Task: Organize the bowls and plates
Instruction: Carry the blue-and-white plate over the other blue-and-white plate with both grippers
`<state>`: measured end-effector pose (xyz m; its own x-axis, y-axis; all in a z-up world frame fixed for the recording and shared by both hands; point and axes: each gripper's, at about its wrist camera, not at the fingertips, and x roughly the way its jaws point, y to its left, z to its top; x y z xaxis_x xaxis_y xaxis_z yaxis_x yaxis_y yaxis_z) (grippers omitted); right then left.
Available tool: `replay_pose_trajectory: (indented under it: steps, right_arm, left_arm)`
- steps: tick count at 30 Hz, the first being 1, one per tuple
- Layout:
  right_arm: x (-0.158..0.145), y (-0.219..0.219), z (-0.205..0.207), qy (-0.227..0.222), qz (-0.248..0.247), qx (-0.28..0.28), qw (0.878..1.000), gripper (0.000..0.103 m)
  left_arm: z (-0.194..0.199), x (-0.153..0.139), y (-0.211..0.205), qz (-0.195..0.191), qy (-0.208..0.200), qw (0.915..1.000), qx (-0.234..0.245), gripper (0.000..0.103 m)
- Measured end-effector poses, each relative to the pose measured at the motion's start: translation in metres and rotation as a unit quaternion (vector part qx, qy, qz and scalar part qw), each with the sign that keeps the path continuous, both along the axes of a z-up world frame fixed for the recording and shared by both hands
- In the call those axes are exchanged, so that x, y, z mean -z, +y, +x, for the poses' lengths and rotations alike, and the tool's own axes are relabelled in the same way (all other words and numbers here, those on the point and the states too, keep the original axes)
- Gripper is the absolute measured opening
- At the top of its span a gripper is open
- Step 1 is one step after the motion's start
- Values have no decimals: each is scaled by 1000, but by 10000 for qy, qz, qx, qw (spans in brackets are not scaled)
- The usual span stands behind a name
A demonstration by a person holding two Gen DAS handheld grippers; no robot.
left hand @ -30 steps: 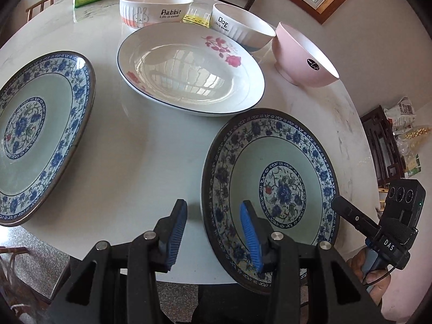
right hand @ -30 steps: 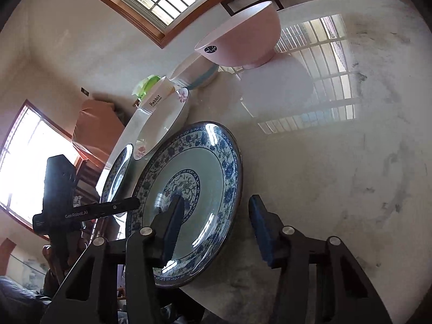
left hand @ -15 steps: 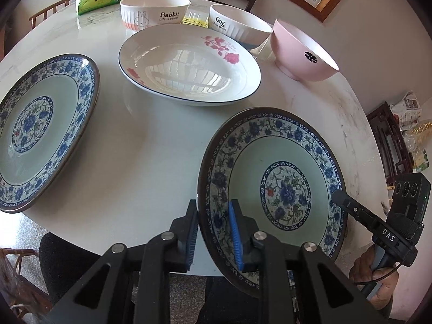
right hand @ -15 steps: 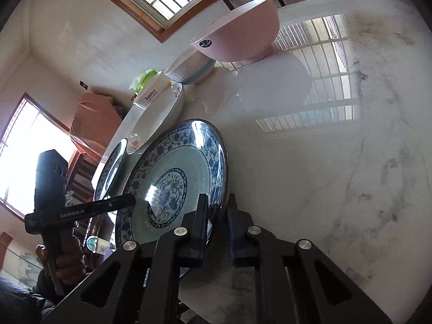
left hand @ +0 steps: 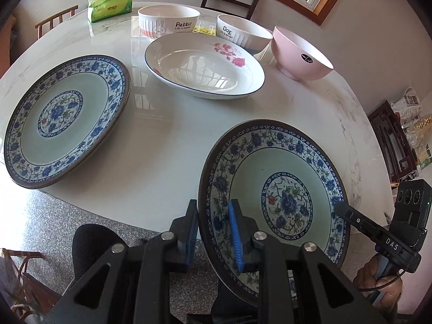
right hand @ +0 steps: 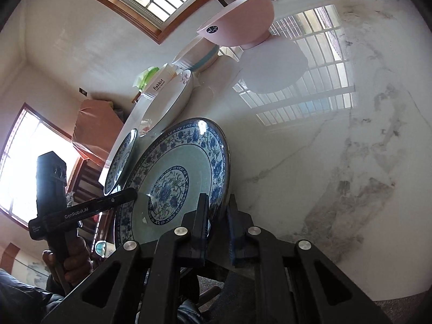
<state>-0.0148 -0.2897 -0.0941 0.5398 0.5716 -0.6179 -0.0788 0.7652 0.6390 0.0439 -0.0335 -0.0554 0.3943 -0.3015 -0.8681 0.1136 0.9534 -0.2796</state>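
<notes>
Marble table takes up pretty much the whole scene, round, white with grey veining, window bars reflected in the shiny top on the right wrist view.

Next biggest are the two blue floral plates. The near one sits at the table's front edge and both tongs have it: the left gripper is clamped on its left rim, one blue pad under the edge and the other on the patterned border, and the right gripper is pinched tight on the opposite rim. Both sets of jaws have just been closing, with the rim between them. Whether the plate is actually off the table I can't tell, though it looks tilted. The other blue plate sits well apart at the left edge, hanging a bit over the side.

Behind them is a white oval dish with red roses, just beside the pink bowl on its right. Further back are the "Rabbit" bowl and the "Dog" bowl, then a green tissue pack at the far left. A hand grips the right handle at the bottom corner.
</notes>
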Motion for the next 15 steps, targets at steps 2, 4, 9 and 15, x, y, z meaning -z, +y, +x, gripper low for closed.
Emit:
replay_pose_trajectory:
  steps: [2,4,9,15]
  right_arm:
    - [-1,6,-2,-34,-23,-13,10000,13]
    - [-3,11,-4,-59,-30,-52,10000,13]
    - [-11,29,-5,-147,-56,-158,9998,13]
    - [-18,51,-4,-227,-115,-322,9992,13]
  left_arm:
    - [-1,-1,7,-34,-31,10000,-62,23]
    - [-2,-4,11,-27,-96,9999,-131,23]
    - [-9,-12,30,-36,-238,9992,-310,22]
    - [-15,-19,59,-83,-312,9979,-562,22]
